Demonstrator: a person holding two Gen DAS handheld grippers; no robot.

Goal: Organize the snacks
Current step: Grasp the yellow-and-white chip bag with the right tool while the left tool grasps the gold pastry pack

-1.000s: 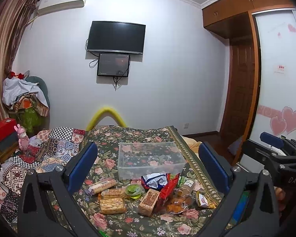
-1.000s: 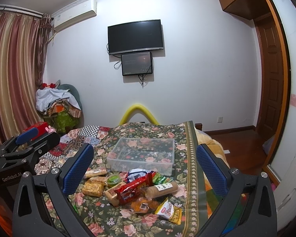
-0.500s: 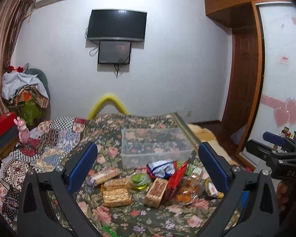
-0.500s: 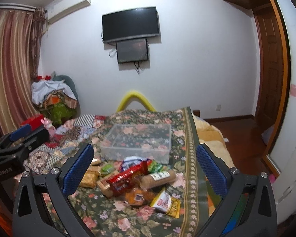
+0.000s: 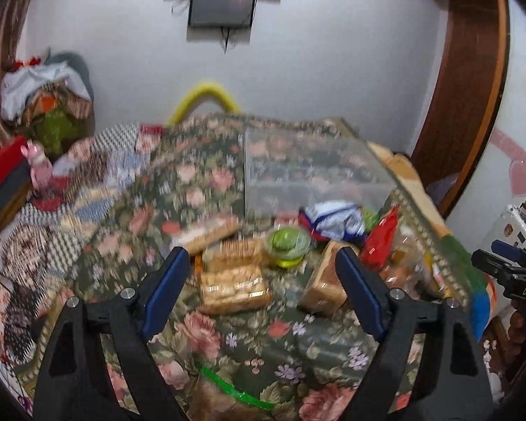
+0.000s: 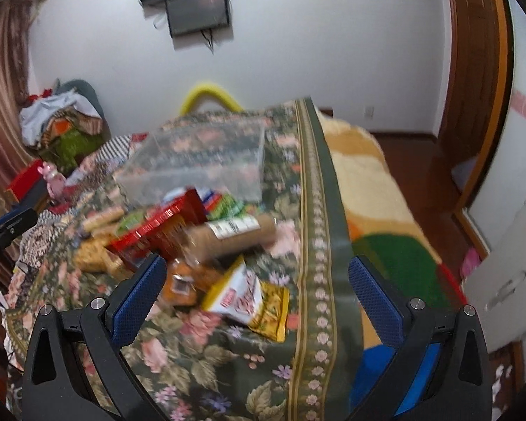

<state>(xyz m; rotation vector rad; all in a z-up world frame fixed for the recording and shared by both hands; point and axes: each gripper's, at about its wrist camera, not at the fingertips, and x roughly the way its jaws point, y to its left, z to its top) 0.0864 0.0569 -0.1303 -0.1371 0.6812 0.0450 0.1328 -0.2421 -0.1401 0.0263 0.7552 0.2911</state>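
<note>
A clear plastic bin (image 5: 312, 172) stands empty on the floral bedspread (image 5: 179, 182), also in the right wrist view (image 6: 200, 161). In front of it lies a pile of snacks: clear cracker packs (image 5: 233, 289), a green jelly cup (image 5: 287, 242), a brown box (image 5: 324, 289), a red bag (image 5: 380, 242), a blue-white bag (image 5: 333, 219). The right wrist view shows a red pack (image 6: 157, 228), a brown tube (image 6: 235, 235), a yellow-white bag (image 6: 249, 298). My left gripper (image 5: 261, 291) is open above the crackers. My right gripper (image 6: 256, 298) is open above the yellow-white bag.
A patchwork quilt (image 5: 52, 217) covers the bed's left side. The bed's right edge shows a yellow and green blanket (image 6: 371, 189) with wooden floor beyond. Piled clothes (image 5: 42, 94) sit at the far left. A green strip (image 5: 235, 389) lies near me.
Both grippers have tilted down and moved closer to the snack pile, which now looks larger. Both stay open and empty.
</note>
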